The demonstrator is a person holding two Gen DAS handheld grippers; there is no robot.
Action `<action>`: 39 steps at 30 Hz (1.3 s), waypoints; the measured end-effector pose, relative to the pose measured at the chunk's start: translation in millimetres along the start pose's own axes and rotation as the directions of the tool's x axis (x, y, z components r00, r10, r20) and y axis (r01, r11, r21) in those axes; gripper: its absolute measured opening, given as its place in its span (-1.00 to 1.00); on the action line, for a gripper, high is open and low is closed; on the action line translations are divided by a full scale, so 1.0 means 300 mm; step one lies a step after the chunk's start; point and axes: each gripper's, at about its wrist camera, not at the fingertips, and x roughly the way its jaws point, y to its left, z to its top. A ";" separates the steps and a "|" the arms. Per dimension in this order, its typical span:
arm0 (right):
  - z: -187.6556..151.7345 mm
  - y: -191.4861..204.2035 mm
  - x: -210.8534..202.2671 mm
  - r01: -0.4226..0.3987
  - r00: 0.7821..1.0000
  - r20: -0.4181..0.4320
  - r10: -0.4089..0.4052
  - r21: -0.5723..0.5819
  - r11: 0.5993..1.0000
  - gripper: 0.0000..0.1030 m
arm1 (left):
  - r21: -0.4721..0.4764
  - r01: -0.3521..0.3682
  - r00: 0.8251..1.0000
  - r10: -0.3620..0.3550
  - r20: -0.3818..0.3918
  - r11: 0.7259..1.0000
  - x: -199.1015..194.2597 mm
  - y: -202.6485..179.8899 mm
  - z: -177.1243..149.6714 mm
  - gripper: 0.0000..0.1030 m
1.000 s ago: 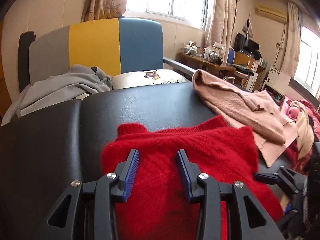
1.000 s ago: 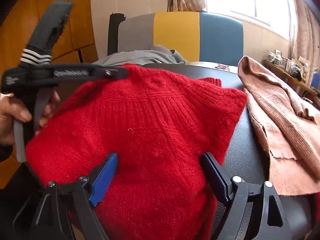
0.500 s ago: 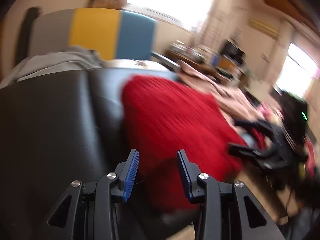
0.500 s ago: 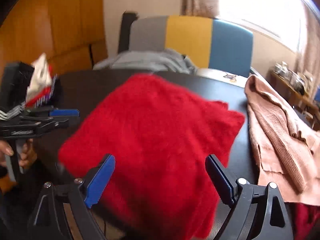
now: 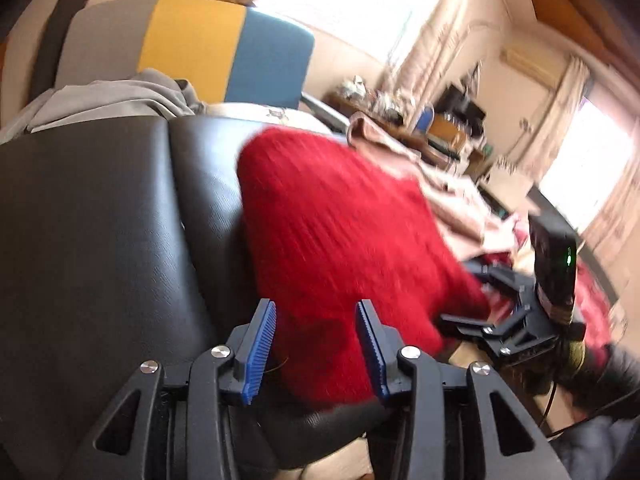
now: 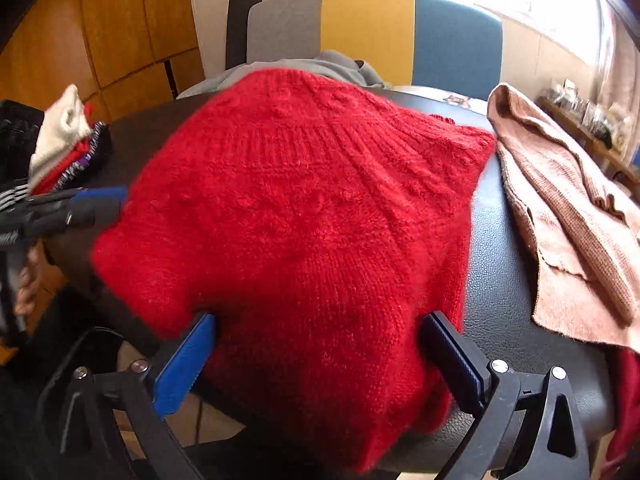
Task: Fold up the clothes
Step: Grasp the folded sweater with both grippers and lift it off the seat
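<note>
Right wrist view: red sweater (image 6: 304, 216) folded into a thick pad on the black padded table (image 6: 516, 300), near hem hanging over the near edge. Right gripper (image 6: 316, 356) straddling that overhanging hem, jaws opening wide, knit between the blue pads (image 6: 184, 364) but not pinched; released, by the look of the gaps. Long axis of the sweater judged to run from the near edge toward the striped chair (image 6: 372, 36) beyond, ribbed band lying crosswise near the far end. Left gripper (image 6: 80, 208) visible level with the sweater's left edge, fingertips close beside the knit; contact not clear.

Left wrist view, blurred: left gripper (image 5: 316, 344) aimed at the sweater (image 5: 340, 232) from its left corner, jaws opening, part-way apart, a hanging corner of knit showing between the pads (image 5: 260, 348), not visibly clamped. Right gripper (image 5: 508, 320) seen at the sweater's opposite near corner, so both tools at the near edge, one per corner; neither clearly nearer.

Judged: fold laid down, both grips let go; next move likely a smoothing or another fold across the long axis, needing a fresh pinch on the near hem. Risk: fuzzy knit snagging on pad ridges, overhang dragging the pad off the edge.

Right of the sweater, a pink garment (image 6: 568, 216) spread on the same table, edges nearly meeting. Left of it, a small stack of clothes (image 6: 64, 140). Behind it, grey cloth (image 6: 332, 64) draped on the chair. Beyond, wood panelling, curtains, bright windows, a cluttered desk.
</note>
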 end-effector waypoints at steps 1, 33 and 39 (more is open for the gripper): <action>0.013 -0.019 -0.022 -0.025 1.000 0.005 0.025 0.028 0.999 1.00 | -0.020 0.020 1.000 -0.019 0.010 1.000 -0.005 0.017 0.020 -0.06; 0.311 -0.262 0.271 -0.476 0.858 0.002 0.513 0.377 0.795 0.12 | -0.265 0.304 0.939 -0.335 -0.077 0.915 0.347 0.132 0.133 -0.03; 0.399 -0.011 0.266 -0.600 0.782 -0.014 0.624 0.257 0.758 0.06 | -0.305 0.208 0.978 -0.200 0.057 0.929 0.041 0.162 0.057 -0.05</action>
